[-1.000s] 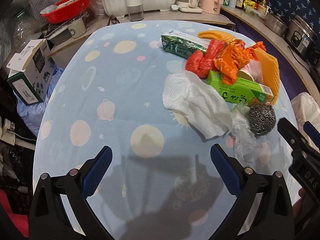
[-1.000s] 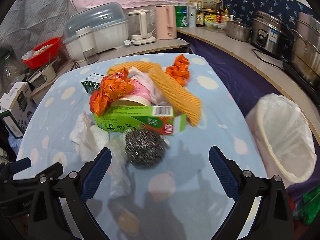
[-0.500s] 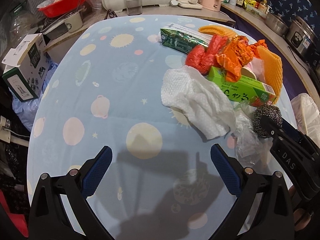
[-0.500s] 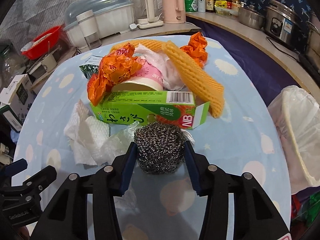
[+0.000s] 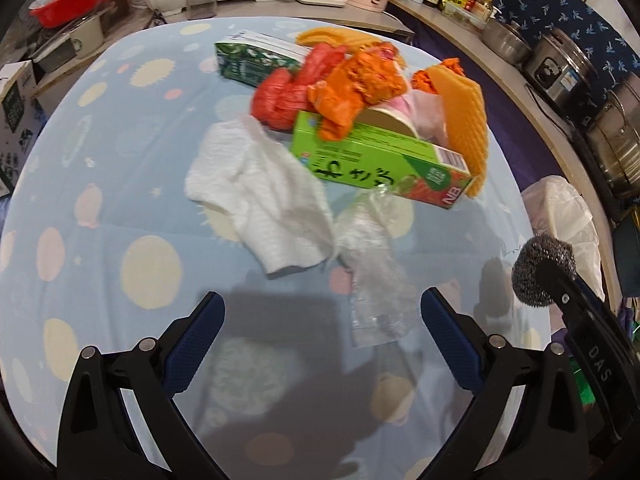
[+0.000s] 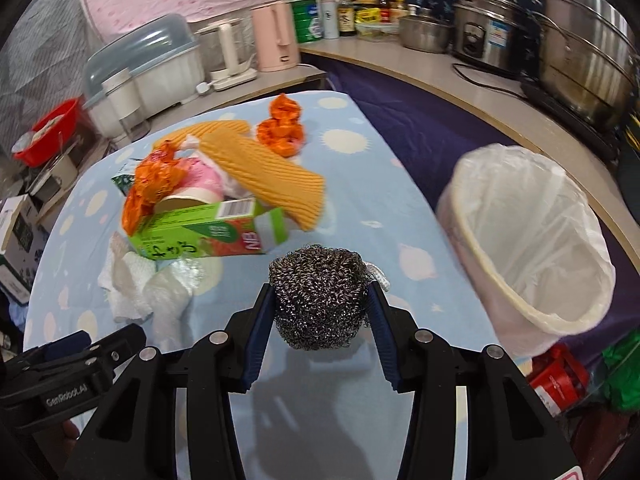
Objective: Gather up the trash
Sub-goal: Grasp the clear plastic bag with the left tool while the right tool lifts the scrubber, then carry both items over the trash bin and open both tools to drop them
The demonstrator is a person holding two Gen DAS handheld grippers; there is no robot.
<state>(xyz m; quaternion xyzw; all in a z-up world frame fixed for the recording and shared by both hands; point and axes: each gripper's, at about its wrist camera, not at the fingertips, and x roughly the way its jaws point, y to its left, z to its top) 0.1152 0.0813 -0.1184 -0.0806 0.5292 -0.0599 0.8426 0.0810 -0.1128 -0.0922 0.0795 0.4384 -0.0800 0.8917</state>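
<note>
Steel scourer (image 6: 320,294), round with no long axis, sits clamped in right tool (image 6: 320,316).

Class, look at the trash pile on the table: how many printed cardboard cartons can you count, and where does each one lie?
2. The light green carton lies at the near edge of the pile, under the orange wrapper. The dark green carton lies at the far side, behind the red bag. Others may be buried.

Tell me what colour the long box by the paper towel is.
Bright green, with a red end; the box shows best in the left wrist view.
</note>
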